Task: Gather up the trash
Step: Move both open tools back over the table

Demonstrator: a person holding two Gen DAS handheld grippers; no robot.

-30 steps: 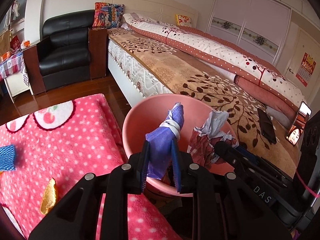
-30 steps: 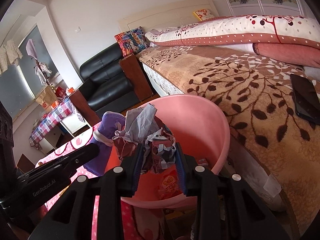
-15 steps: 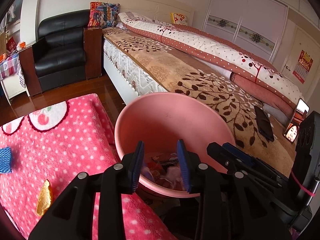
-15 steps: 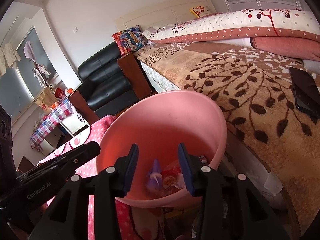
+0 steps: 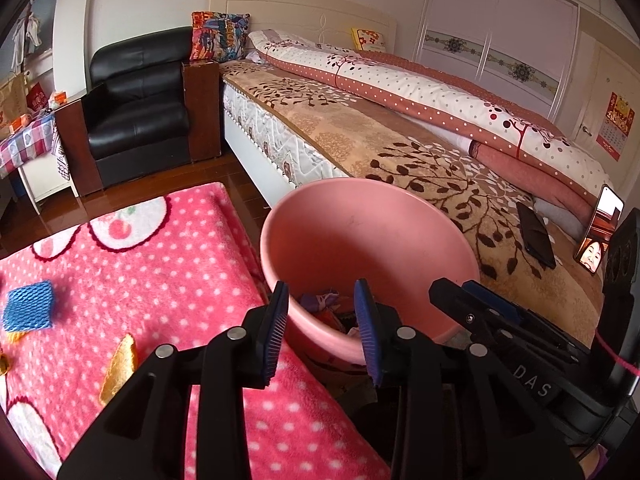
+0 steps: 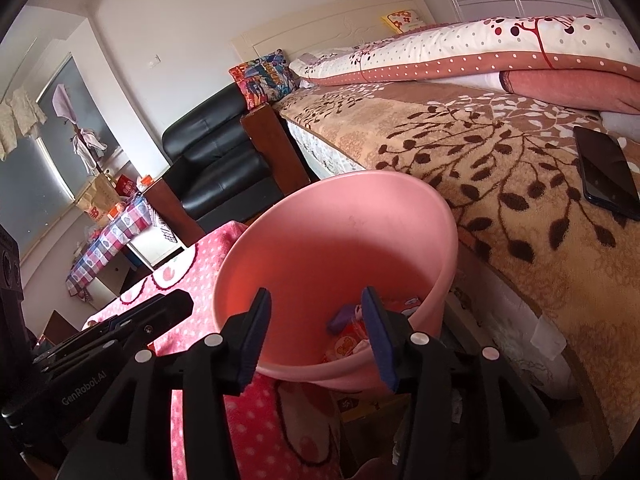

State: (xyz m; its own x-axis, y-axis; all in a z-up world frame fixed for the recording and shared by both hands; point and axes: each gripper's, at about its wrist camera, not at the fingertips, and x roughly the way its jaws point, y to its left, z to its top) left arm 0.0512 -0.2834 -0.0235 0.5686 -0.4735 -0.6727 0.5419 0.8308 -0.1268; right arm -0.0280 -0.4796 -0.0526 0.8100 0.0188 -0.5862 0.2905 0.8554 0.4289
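Bedroom with pale walls and a dark wooden floor [image 5: 132, 188]: that is the setting, with a low surface under a pink polka-dot blanket [image 5: 152, 264] in the foreground.

Over the near rim of a pink bin [image 5: 360, 236], the left gripper [image 5: 322, 326] hangs with its blue-padded jaws spread and nothing between them. Just to its right, the right gripper [image 6: 316, 334] is likewise released and empty, pointing into the same bin. At the bottom of the bin lies the trash [image 6: 352, 330]: a purple scrap, red-and-white wrappers and crumpled bits, partly hidden by the fingers.

The bin stands between the blanket-covered surface and the bed [image 5: 360, 136], close to both. On the blanket, well to the left, lie a blue foam net [image 5: 28, 312] and a yellow scrap [image 5: 118, 368].

A brown leaf-patterned spread covers the bed, with a folded dotted quilt [image 5: 420, 88] along its far side and a dark phone [image 6: 608, 174] lying flat on it. Beyond the bed's head stand a black leather armchair [image 5: 136, 112] and a side table with a checked cloth [image 5: 24, 144]. White wardrobe doors [image 5: 500, 24] fill the far wall.
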